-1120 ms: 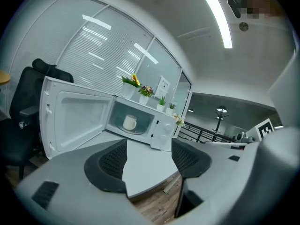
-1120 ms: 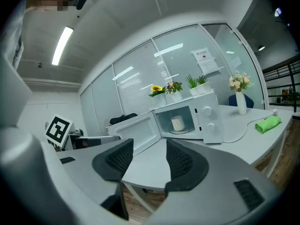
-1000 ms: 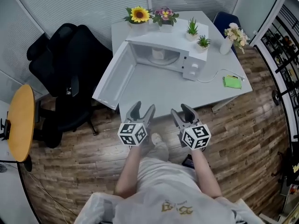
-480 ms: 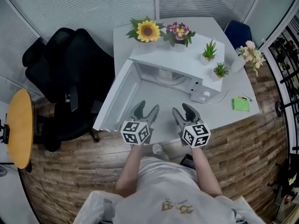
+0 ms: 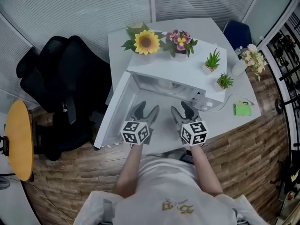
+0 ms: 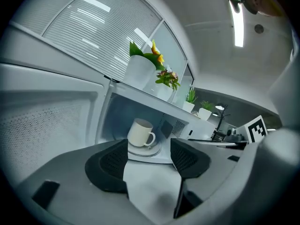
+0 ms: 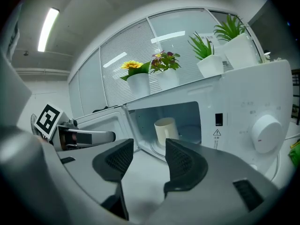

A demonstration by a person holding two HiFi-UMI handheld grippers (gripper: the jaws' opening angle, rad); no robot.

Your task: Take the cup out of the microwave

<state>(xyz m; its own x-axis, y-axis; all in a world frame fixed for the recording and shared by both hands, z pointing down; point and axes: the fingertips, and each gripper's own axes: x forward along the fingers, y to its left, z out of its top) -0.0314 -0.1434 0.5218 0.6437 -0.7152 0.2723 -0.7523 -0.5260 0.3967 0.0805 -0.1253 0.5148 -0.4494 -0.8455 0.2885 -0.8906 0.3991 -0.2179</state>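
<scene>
Microwave [image 5: 180, 74] door [image 5: 115, 108] is found open, cup [image 6: 139, 131] is left untouched on the turntable [image 6: 153, 150] inside, and left gripper [image 5: 146, 109] and right gripper [image 5: 180, 108] are held short of it, jaws spread, nothing grasped.

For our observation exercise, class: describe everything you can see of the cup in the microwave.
The cup is a cream mug, ceramic by its look, with one loop handle. It stands upright on the round turntable plate inside the open microwave. The left gripper and right gripper, both open, do not touch it.
</scene>
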